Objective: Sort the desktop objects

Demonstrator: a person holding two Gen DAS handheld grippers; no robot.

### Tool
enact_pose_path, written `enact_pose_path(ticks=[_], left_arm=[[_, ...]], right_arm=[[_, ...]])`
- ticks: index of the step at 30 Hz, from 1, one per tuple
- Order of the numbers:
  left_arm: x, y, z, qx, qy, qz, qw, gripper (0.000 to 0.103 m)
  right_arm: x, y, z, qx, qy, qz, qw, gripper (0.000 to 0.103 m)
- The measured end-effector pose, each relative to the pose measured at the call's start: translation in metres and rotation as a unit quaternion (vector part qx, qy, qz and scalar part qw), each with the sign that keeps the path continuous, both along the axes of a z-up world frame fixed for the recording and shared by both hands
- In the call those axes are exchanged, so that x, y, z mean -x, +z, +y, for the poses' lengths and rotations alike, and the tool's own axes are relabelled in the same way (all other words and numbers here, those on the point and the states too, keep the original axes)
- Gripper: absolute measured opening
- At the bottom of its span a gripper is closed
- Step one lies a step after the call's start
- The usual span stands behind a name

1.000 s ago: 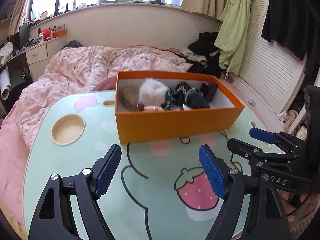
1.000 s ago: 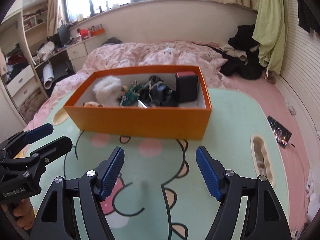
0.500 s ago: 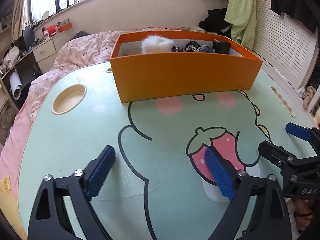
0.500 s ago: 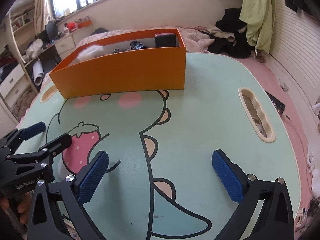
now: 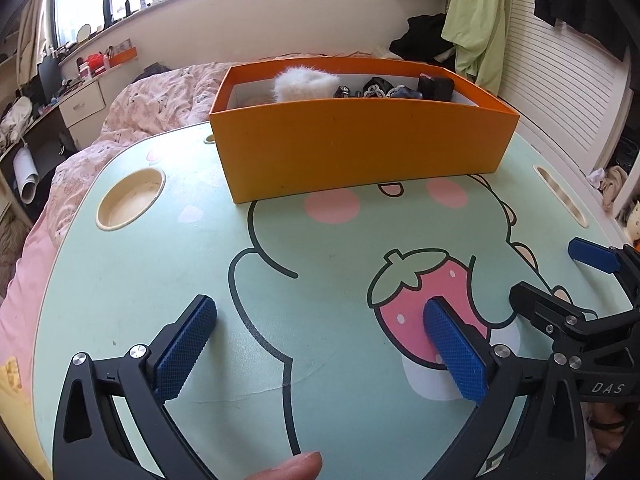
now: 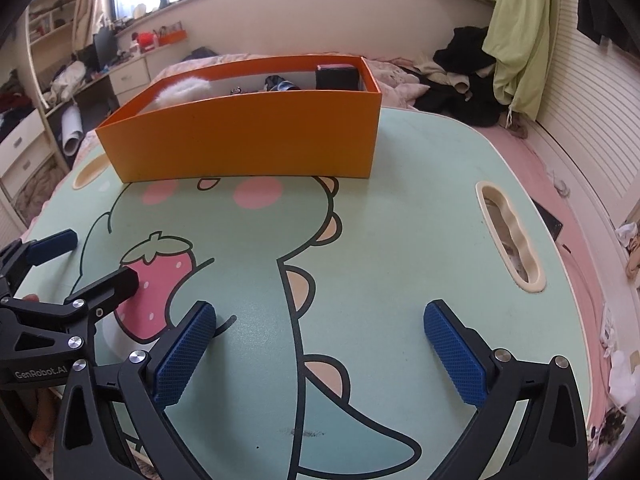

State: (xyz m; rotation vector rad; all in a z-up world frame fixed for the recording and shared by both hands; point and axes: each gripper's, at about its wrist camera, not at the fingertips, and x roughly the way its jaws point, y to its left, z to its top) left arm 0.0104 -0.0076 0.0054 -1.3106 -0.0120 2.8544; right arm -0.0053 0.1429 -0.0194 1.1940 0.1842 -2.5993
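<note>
- Left gripper (image 5: 320,320): jaws spread wide, nothing between the blue pads; released. It hangs low over the near part of the green table (image 5: 120,280), above the printed strawberry (image 5: 416,296).
- Right gripper (image 6: 320,320): jaws likewise spread wide and empty; released. It sits just right of the left gripper, over the printed dinosaur outline.
- Orange box (image 5: 360,148): stands upright at the far middle of the table, well apart from both grippers.
- Box contents: white fluffy item (image 5: 304,84) towards the left end, small dark items (image 5: 380,88) in the middle, black block (image 6: 336,77) at the right end.
- Round cup recess (image 5: 130,198): left of the box, holding nothing visible.
- A fingertip (image 5: 296,468) shows at the near edge of the left wrist view.
</note>
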Motion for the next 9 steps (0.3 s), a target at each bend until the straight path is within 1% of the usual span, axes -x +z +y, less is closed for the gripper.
enact_pose_path(ticks=[9], left_arm=[[0.0002, -0.0003, 0.0000, 0.000, -0.001, 0.001, 1.0000, 0.103]], right_arm=[[0.0001, 0.0000, 0.0001, 0.000, 0.000, 0.000, 1.000, 0.103]])
